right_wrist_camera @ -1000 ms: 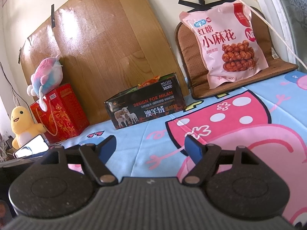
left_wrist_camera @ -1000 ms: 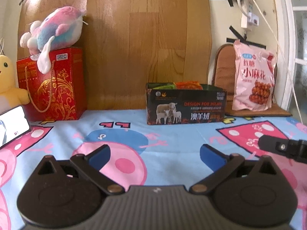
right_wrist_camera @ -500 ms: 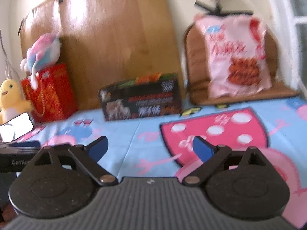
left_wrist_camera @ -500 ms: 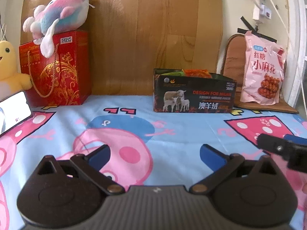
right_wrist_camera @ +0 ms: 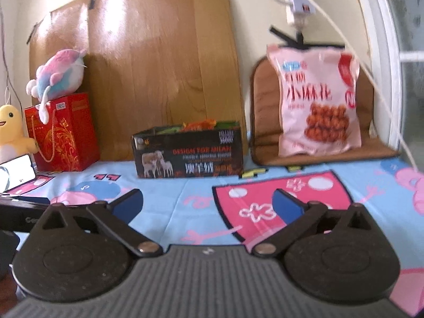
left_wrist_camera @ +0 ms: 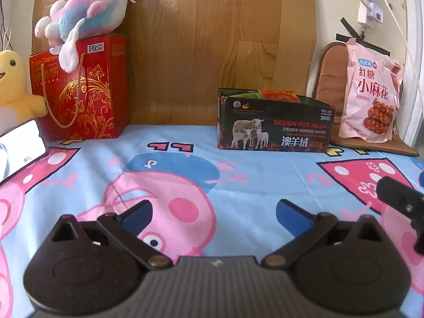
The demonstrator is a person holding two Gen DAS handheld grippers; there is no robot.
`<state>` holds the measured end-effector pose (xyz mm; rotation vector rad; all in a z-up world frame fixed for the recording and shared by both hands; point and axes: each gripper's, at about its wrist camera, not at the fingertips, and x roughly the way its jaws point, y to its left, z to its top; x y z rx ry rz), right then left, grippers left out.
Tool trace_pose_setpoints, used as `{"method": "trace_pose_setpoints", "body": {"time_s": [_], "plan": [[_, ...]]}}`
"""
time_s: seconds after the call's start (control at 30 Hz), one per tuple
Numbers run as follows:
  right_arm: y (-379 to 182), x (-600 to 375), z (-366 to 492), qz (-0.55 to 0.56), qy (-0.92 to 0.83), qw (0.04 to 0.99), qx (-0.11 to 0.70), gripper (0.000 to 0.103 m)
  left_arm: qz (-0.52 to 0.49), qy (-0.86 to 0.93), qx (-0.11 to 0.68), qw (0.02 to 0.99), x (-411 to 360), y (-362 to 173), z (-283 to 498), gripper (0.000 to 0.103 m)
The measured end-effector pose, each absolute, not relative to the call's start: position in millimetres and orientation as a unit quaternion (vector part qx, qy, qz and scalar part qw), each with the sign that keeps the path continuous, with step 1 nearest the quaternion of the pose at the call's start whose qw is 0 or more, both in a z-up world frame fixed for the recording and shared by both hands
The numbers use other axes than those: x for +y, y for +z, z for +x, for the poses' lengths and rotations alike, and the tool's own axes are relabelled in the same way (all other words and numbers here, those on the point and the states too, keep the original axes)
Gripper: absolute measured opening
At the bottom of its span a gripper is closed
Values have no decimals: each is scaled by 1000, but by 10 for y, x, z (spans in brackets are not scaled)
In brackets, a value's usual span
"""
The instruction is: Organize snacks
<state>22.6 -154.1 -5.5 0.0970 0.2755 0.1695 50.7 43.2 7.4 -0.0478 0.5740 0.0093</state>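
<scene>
A black cardboard box with sheep printed on it stands at the back of the bed and holds orange and green snack packets; it also shows in the right wrist view. A large pink snack bag leans upright on a brown cushion at the right. My left gripper is open and empty, low over the cartoon sheet, well short of the box. My right gripper is open and empty, also short of the box. Part of the right gripper shows at the right edge of the left wrist view.
A red gift bag with a pink plush fish on it stands at the back left, beside a yellow plush duck. A phone lies at the left. A wooden board leans on the wall. Cables hang at the right.
Both grippers have drawn back and risen a little, so the box and bag look smaller. The right wrist view has swung level. Both stay open and empty.
</scene>
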Motion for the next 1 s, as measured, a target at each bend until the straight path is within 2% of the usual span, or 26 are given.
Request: {"method": "trace_pose_setpoints", "body": {"time_s": [0.27, 0.43, 1.0], "plan": [[-17, -1394, -27, -15, 65, 996, 59, 103, -27, 5, 286, 958, 449, 65, 516, 103], [-30, -1340, 124, -29, 67, 991, 114, 103, -27, 7, 286, 958, 447, 63, 514, 103], [-59, -1511, 142, 45, 86, 986, 138, 103, -25, 1, 291, 956, 436, 58, 520, 103]]}}
